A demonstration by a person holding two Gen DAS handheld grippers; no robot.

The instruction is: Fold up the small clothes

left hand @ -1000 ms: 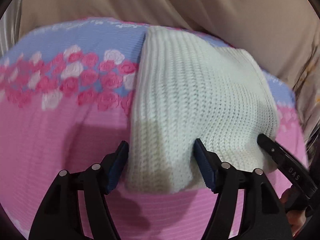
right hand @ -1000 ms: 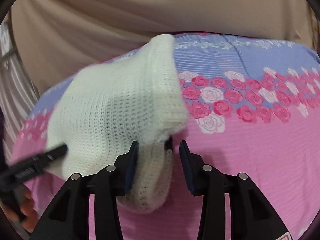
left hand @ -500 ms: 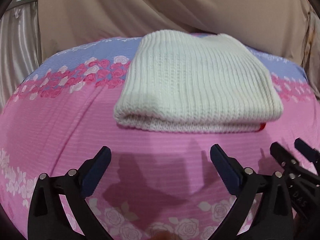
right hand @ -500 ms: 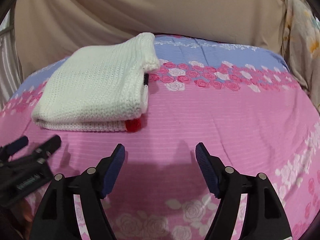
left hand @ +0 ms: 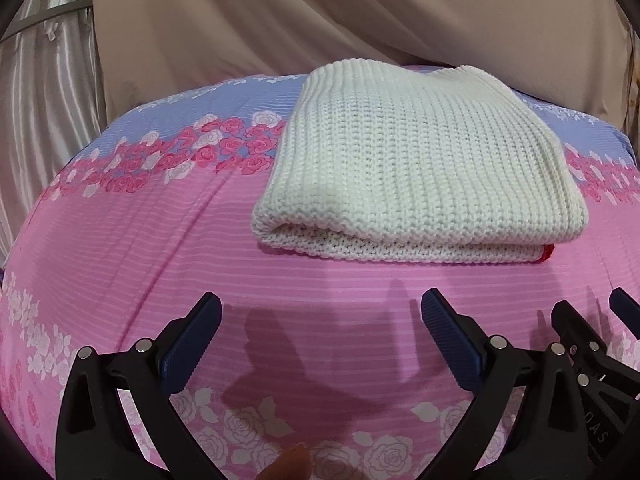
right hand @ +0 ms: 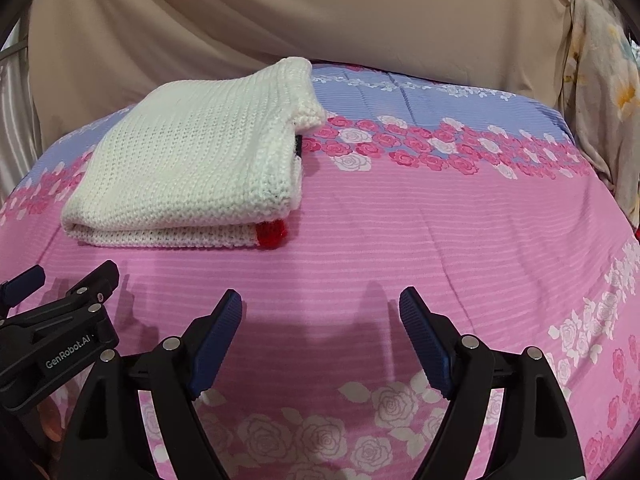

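A white knitted garment (left hand: pixel 416 168) lies folded flat on the pink flowered bedspread (left hand: pixel 200 248), with a red trim corner (right hand: pixel 271 234) and a black tag (right hand: pixel 298 146) showing at its right side. In the right wrist view the same white garment (right hand: pixel 200 168) sits at the upper left. My left gripper (left hand: pixel 320 322) hangs open near the bed's front, well short of the garment's folded edge, with nothing between its fingers. My right gripper (right hand: pixel 321 316) is open too, off to the garment's right and nearer the front. Each gripper shows at the edge of the other's view.
A beige curtain (left hand: pixel 320 20) hangs behind the bed, with shiny grey drapes (left hand: pixel 44 92) at the left. A flowered cloth (right hand: pixel 600 100) hangs at the far right. The bedspread has a blue band (right hand: pixel 440 100) at the back and roses along the front.
Both grippers let go of the white garment and pulled back toward the front of the bed. The garment now lies folded and flat, and both sets of jaws have widened.
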